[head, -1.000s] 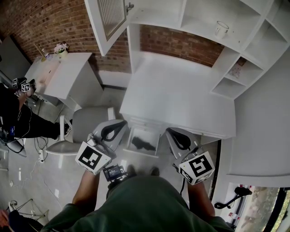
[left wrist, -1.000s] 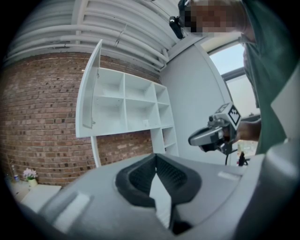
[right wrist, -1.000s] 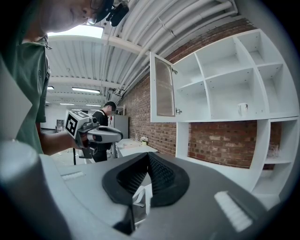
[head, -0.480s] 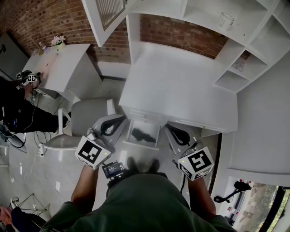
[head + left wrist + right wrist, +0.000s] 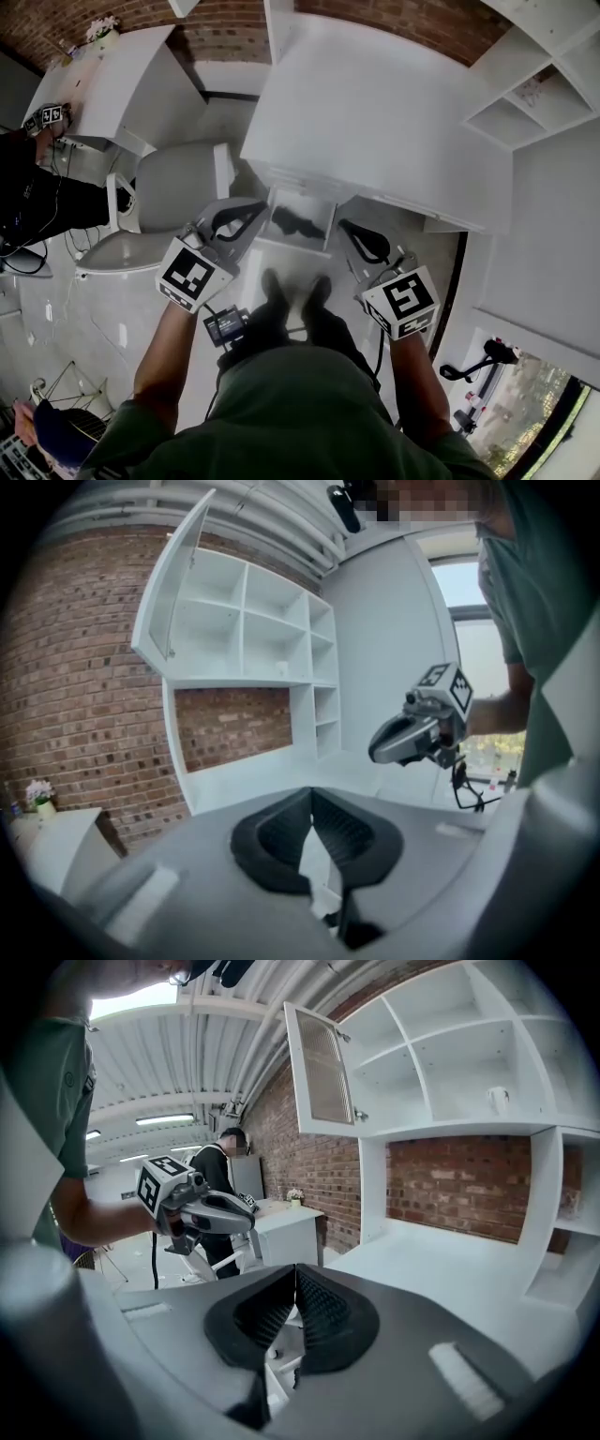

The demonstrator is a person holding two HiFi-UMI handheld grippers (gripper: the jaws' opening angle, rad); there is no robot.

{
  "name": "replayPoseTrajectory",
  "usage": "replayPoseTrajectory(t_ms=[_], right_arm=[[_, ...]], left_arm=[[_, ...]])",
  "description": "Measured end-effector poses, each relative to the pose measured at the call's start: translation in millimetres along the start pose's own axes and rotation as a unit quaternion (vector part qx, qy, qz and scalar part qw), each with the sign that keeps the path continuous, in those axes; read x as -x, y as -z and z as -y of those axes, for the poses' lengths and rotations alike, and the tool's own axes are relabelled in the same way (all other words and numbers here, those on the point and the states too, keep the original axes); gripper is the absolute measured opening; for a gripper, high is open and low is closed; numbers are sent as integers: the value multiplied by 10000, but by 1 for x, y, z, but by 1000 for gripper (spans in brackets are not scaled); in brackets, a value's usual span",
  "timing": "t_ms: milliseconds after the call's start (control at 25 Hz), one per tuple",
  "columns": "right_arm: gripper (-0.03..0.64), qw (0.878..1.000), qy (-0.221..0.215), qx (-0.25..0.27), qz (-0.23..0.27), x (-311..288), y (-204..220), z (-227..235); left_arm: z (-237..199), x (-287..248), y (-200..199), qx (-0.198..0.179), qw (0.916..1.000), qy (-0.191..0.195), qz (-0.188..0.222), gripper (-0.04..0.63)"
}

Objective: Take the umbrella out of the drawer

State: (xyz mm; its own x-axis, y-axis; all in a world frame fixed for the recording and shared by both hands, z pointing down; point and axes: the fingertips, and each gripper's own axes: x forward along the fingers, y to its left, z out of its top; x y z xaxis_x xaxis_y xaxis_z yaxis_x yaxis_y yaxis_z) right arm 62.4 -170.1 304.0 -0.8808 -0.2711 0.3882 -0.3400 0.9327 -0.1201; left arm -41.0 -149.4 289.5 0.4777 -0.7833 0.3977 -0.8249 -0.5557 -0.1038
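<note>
In the head view the white desk [image 5: 375,103] has its drawer [image 5: 289,246] pulled out, and a dark folded umbrella [image 5: 295,222] lies inside it. My left gripper [image 5: 255,210] hangs just left of the drawer, shut and empty. On the drawer's right side my right gripper [image 5: 349,229] is likewise shut with nothing in it. Neither touches the umbrella. The left gripper view has its ribbed pads [image 5: 281,841] pressed together, with the right gripper [image 5: 417,735] beyond them. The right gripper view shows closed pads [image 5: 323,1312] and the left gripper [image 5: 202,1208] across from it.
A grey chair [image 5: 173,187] stands left of the drawer, and a second white desk [image 5: 112,70] sits behind it. Another person [image 5: 28,192] stands at the far left. White shelves [image 5: 534,89] rise at the desk's right. My feet [image 5: 292,298] are on the floor before the drawer.
Both grippers have dropped lower, to either side of the open drawer. The head view has tilted down, so the upper shelves have left the picture. The jaws stayed shut.
</note>
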Motion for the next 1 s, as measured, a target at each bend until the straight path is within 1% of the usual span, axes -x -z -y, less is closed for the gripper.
replayPoseTrajectory(t_ms=[160,320,360,520,720,1000], right_arm=[[14,9994,-61,-13,-328,-34,43,10],[18,9973,-147,-91,-708,-66,94,16],[23,9967,-178,-140,-786,-72,106,16],[26,9946,-261,-323,-955,-96,142,21],[35,9914,-345,-456,-1176,-128,185,28],[57,9821,-507,-603,-1714,-163,257,32]], left_arm=[[-6,-27,41,-33,9993,231,-289,3],[-7,-52,88,37,9970,461,-619,3],[-7,-58,100,57,9962,518,-702,14],[-5,-81,145,145,9923,717,-1001,25],[-4,-111,202,232,9860,966,-1339,35],[7,-146,279,405,9729,1332,-1845,58]])
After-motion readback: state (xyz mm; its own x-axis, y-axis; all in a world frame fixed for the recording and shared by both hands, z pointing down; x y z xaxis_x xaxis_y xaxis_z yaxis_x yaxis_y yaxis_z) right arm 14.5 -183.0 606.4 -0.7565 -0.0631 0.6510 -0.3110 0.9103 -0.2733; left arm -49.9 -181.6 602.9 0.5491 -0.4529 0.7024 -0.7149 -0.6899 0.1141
